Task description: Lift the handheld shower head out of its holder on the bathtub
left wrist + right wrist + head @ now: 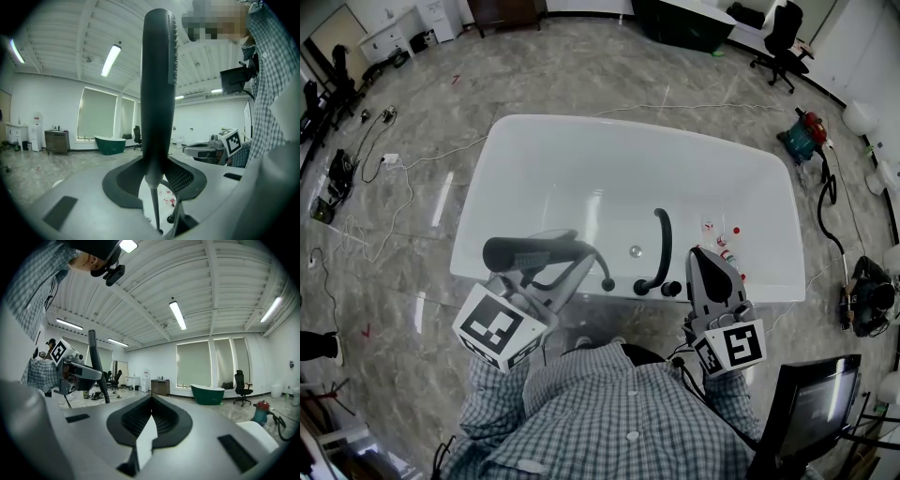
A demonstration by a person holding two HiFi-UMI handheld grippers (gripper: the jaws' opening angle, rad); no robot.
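The black handheld shower head is out of its holder and lies level above the near rim of the white bathtub. My left gripper is shut on its handle. In the left gripper view the shower head stands upright between the jaws, and its hose drops down to the tub rim. The hose ends at a black fitting on the rim. My right gripper hovers over the rim to the right of the faucet, shut and holding nothing. From the right gripper view, the shower head shows at the left.
A black curved faucet spout and a black knob sit on the near rim. Small bottles lie in the tub's right end, near the drain. A monitor stands at my right. Cables cross the floor at the left.
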